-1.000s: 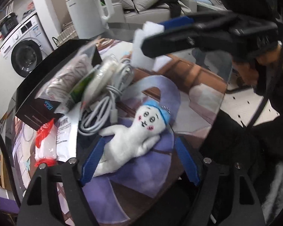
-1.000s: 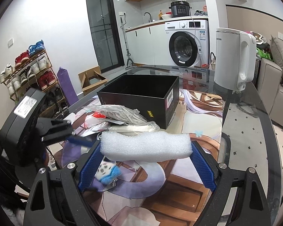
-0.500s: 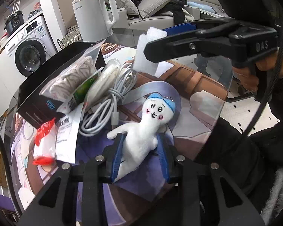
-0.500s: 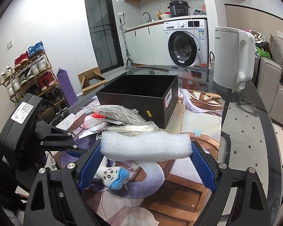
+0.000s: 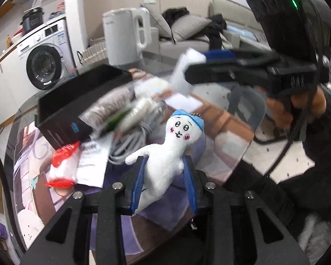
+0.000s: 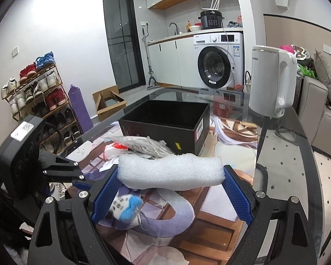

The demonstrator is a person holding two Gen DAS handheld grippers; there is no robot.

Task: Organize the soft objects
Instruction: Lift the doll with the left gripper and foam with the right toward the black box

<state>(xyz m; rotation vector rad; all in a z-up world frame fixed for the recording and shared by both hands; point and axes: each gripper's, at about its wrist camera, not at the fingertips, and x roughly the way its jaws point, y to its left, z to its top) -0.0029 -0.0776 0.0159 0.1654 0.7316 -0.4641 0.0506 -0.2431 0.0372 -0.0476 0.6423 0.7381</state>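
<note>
— What is seen of the left gripper (image 5: 163,176)?

— A matte black frame is shown, with angular braced arms and triangular cut-outs. Round silver screws are set along the top of the frame. The fingers (image 5: 137,183) are faced with blue ribbed pads.

— And the right gripper (image 6: 170,190)?

— The same black frame, silver screws and blue textured pads (image 6: 236,195) are seen. A black box-shaped housing is mounted behind the jaws, and a small green light is lit on it. Raised lettering is moulded into the handle, though it cannot be read. Thin black cables are run down from the handle.

— What is worn?

— Dark, black clothing is seen on the person (image 5: 315,176).
</note>
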